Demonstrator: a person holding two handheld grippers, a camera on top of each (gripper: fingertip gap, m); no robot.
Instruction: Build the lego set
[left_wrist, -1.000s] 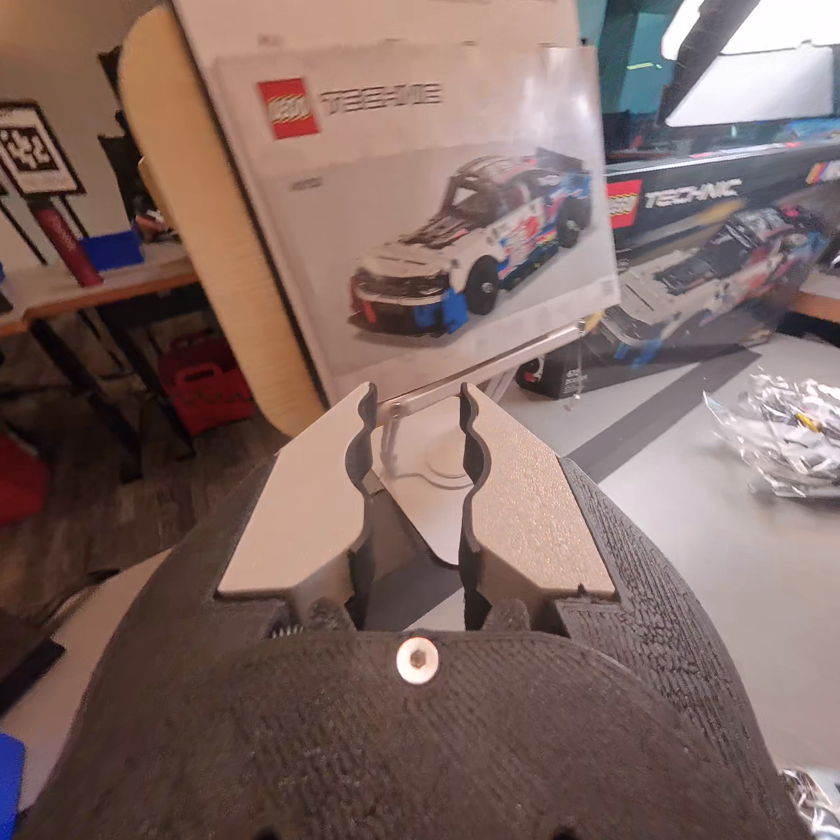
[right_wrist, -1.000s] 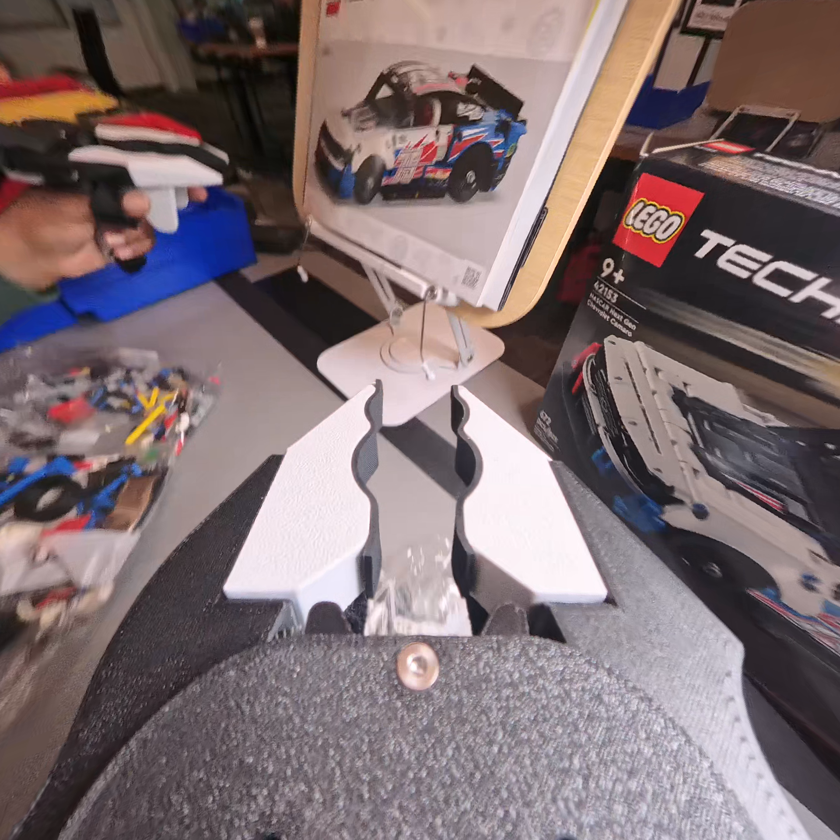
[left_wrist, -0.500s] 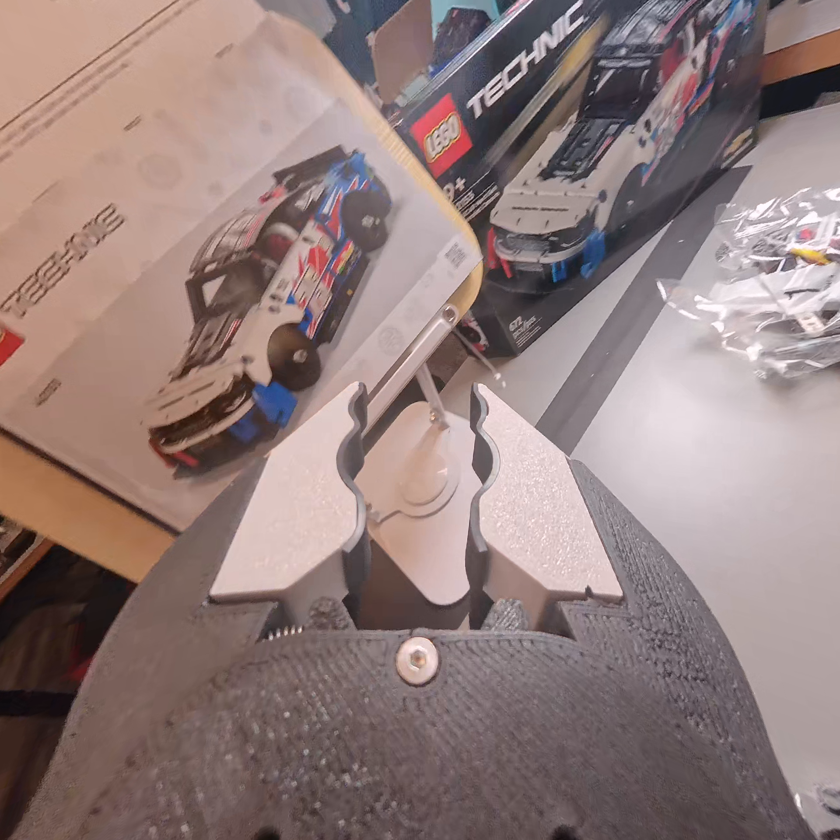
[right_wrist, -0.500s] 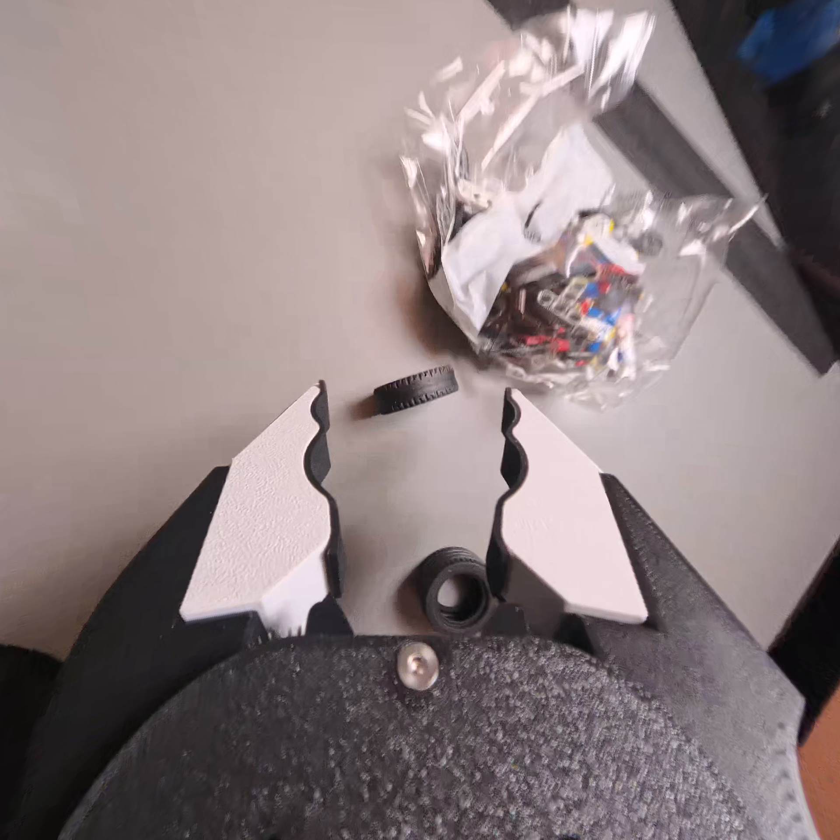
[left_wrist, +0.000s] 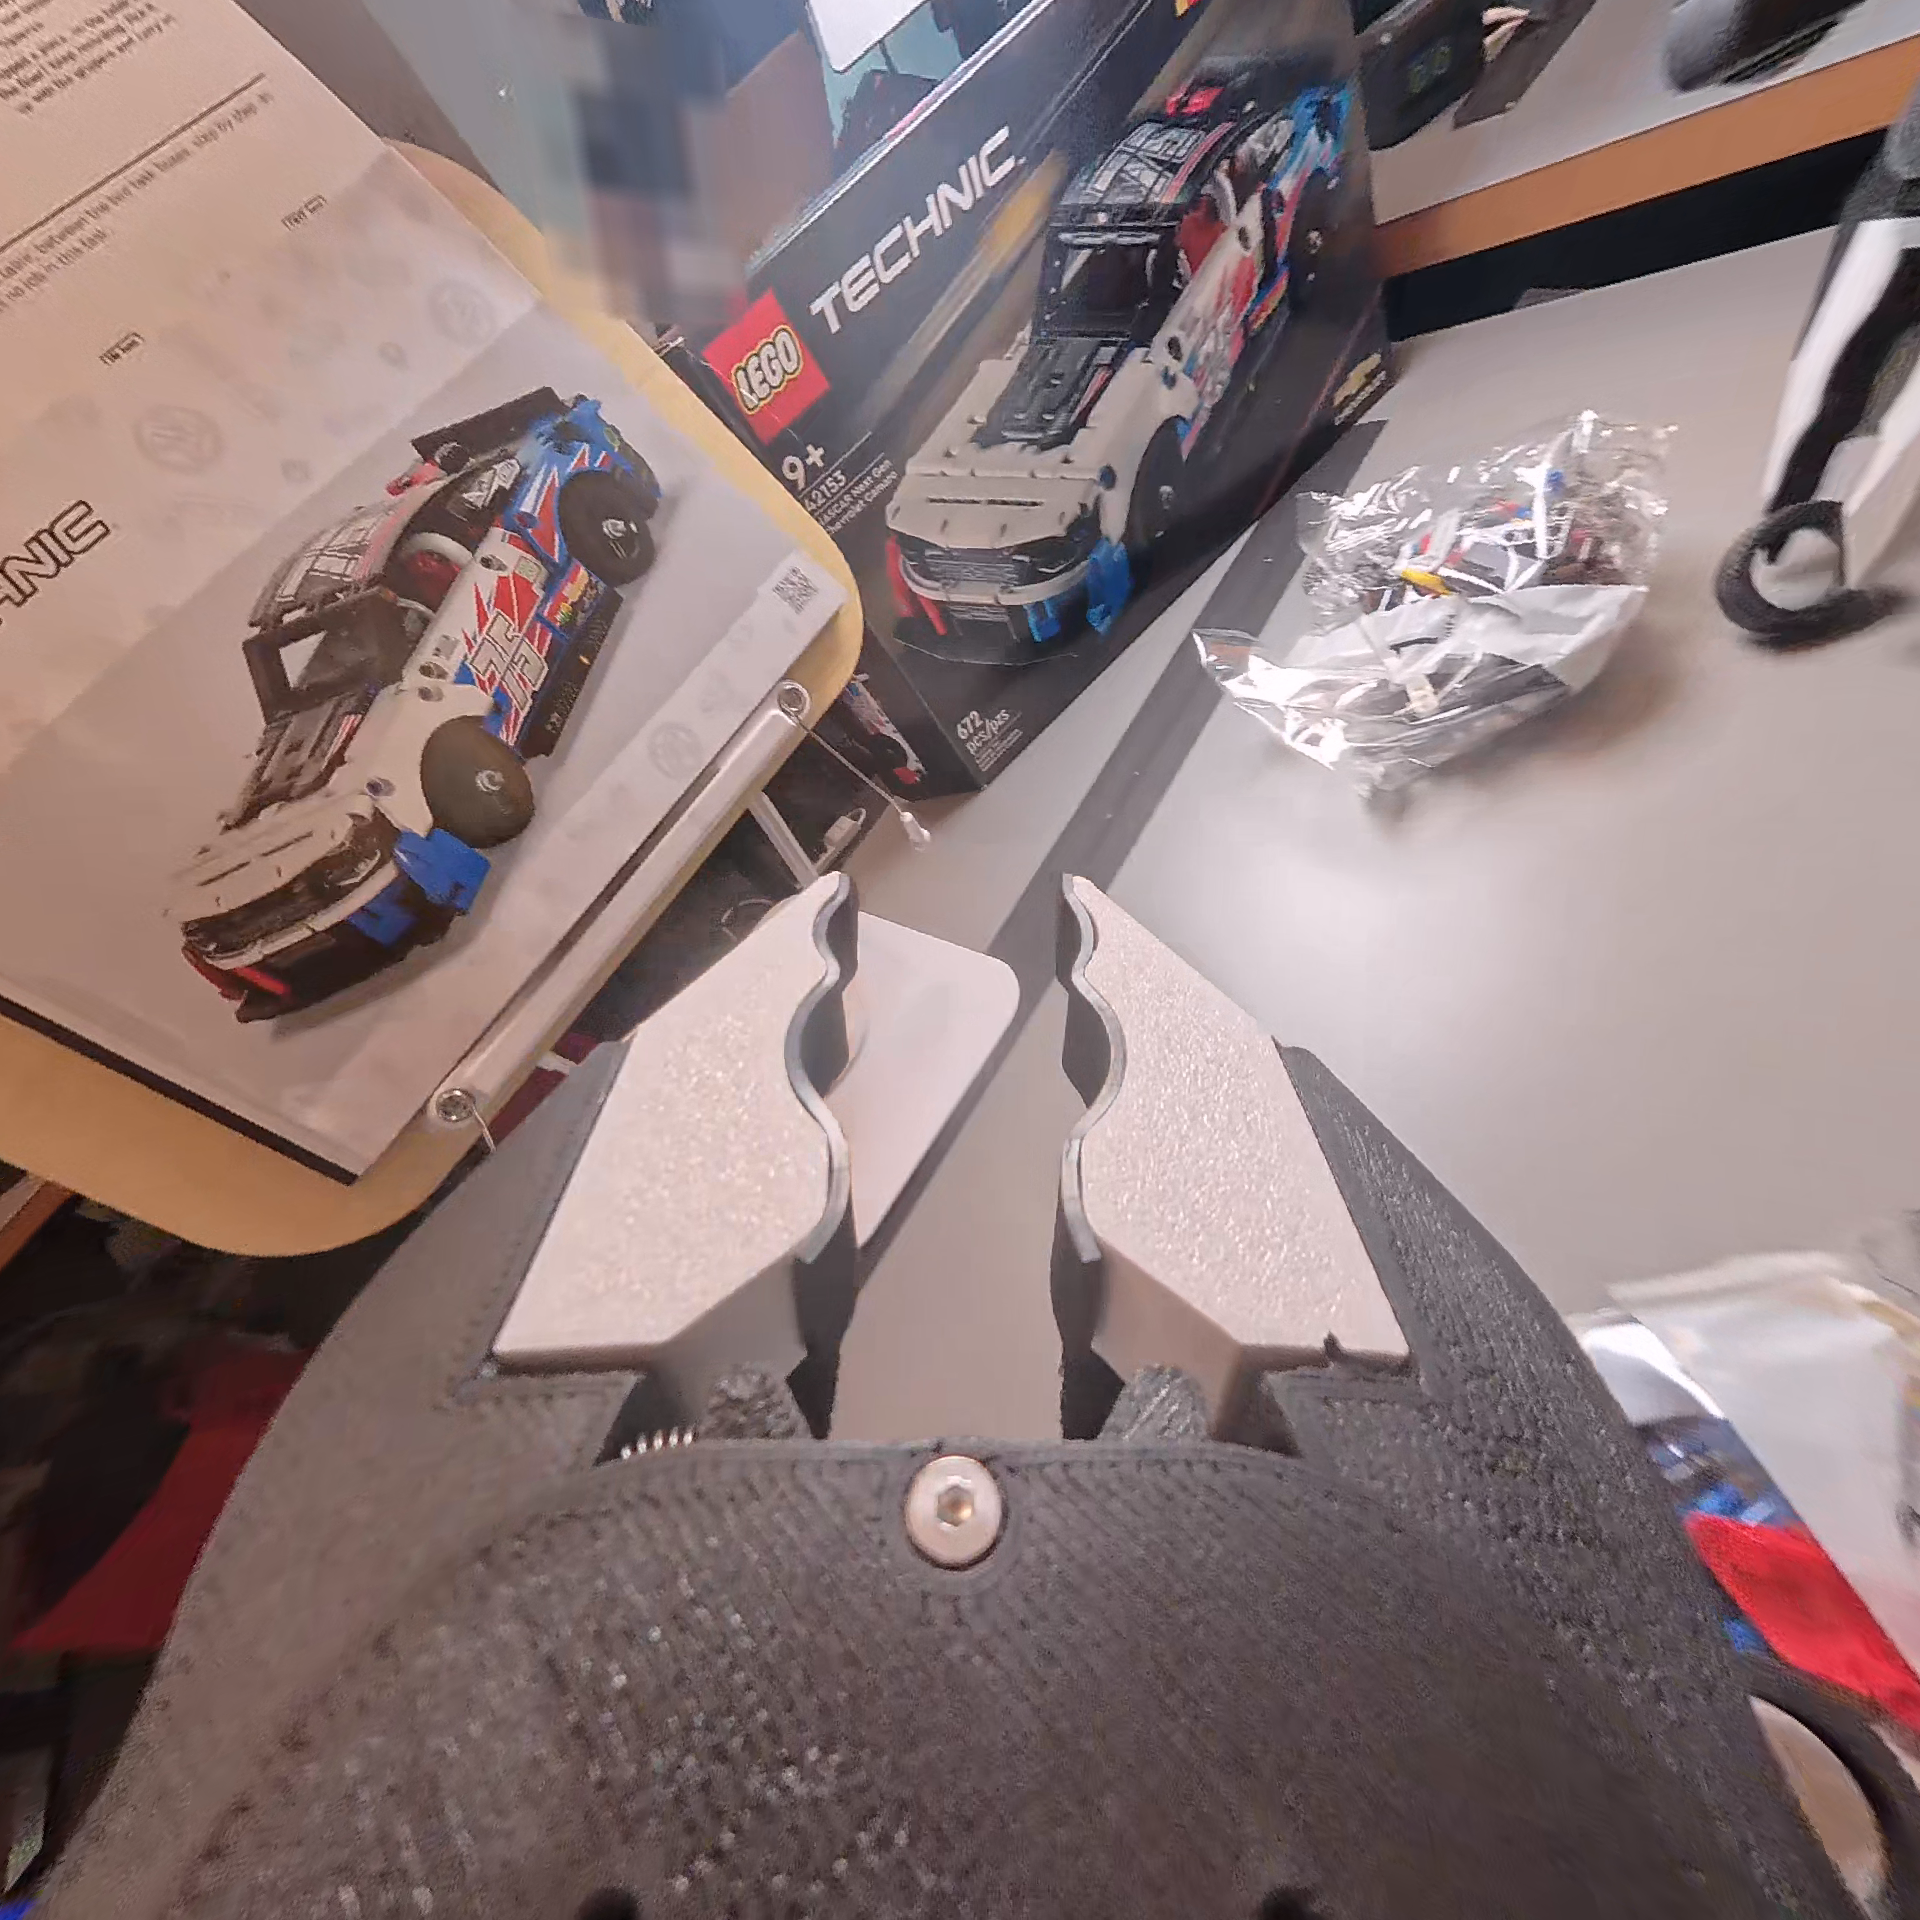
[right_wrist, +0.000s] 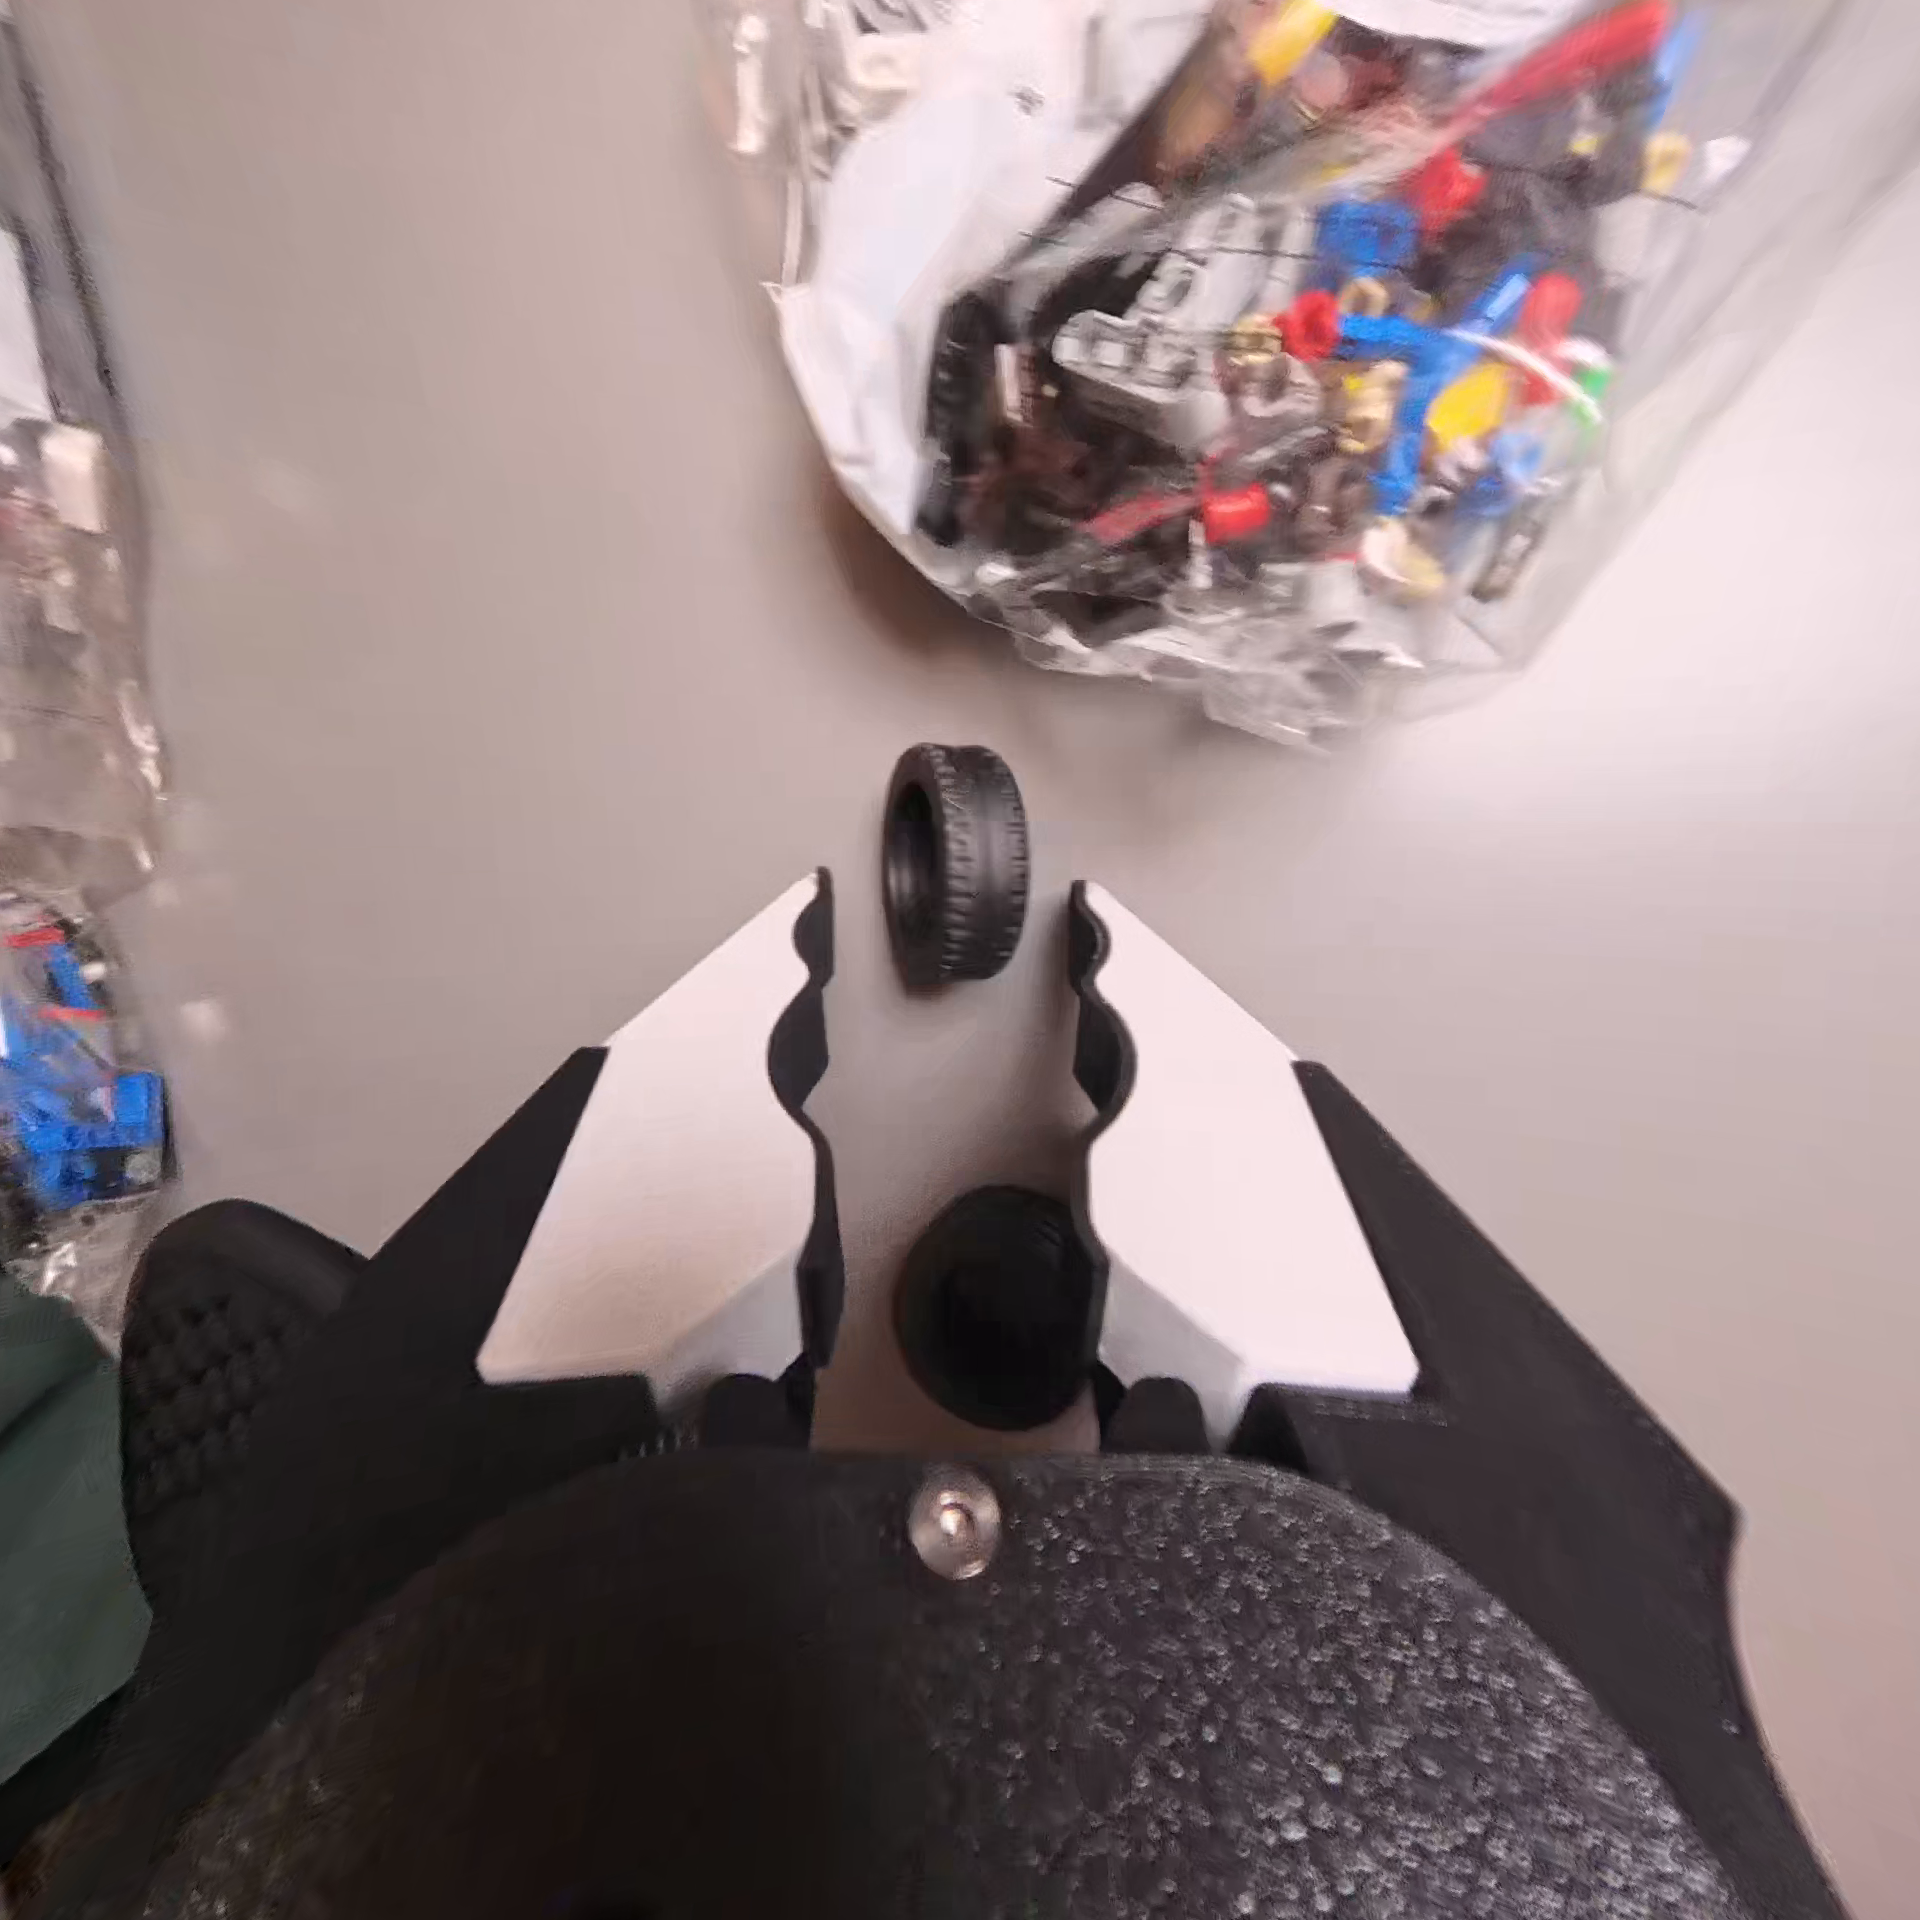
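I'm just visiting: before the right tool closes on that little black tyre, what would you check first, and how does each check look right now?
1. Right tool open wide enough: ok.
2. Upright tyre centred between the fingertips: ok.
3. Tyre far enough in: not ok, only its near part is between the tips.
4. Second tyre deep between the fingers, clear of them: cannot tell.
5. Parts bag clear of the closing path: ok.
6. Left tool out of the way: ok, open and empty by the booklet stand.
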